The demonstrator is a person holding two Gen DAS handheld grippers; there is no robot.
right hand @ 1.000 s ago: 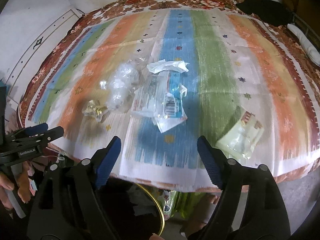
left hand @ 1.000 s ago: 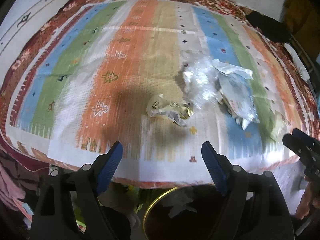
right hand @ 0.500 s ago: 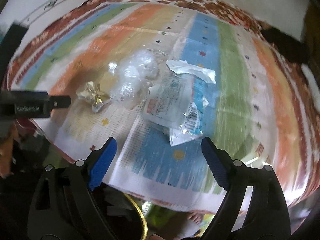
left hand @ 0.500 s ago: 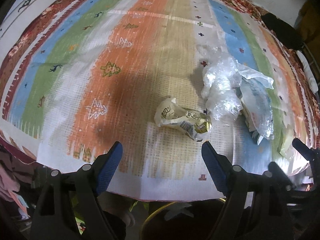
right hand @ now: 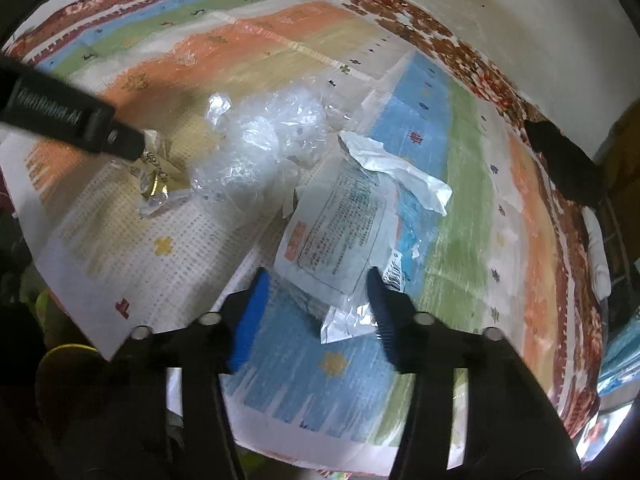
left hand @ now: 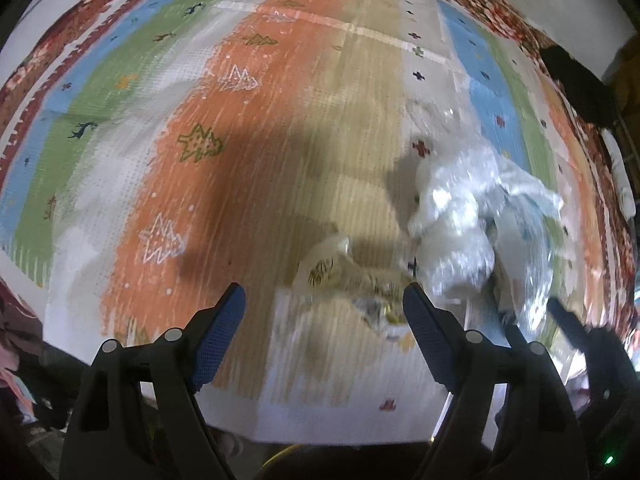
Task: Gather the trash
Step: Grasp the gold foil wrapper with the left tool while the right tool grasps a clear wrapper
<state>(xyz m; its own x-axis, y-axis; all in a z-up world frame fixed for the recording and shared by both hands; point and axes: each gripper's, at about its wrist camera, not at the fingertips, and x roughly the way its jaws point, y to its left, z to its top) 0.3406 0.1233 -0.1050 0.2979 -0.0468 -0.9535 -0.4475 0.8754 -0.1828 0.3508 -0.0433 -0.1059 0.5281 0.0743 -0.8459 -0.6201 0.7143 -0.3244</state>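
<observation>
Trash lies on a striped mat point(left hand: 280, 128) near its front edge. A crumpled gold and white wrapper point(left hand: 352, 276) lies just ahead of my open left gripper point(left hand: 322, 308), close to its right finger; it also shows in the right wrist view point(right hand: 156, 176). A clear crumpled plastic bag point(left hand: 452, 216) sits right of it point(right hand: 260, 148). A flat printed white packet point(right hand: 340, 232) with torn white paper point(right hand: 396, 168) lies just ahead of my open right gripper point(right hand: 316, 292), partly between its fingers. The left gripper's black finger point(right hand: 68, 120) reaches in from the left.
The mat lies on a floral red-bordered cloth point(right hand: 440, 40). A black object point(right hand: 564, 164) sits at the far right edge. A yellow-rimmed container point(right hand: 60, 364) shows below the mat's front edge. A white wall point(right hand: 500, 20) is behind.
Both grippers have moved forward and down toward the mat. The gold wrapper now sits close to the left fingers, and the printed packet close to the right fingers. Both stayed open.
</observation>
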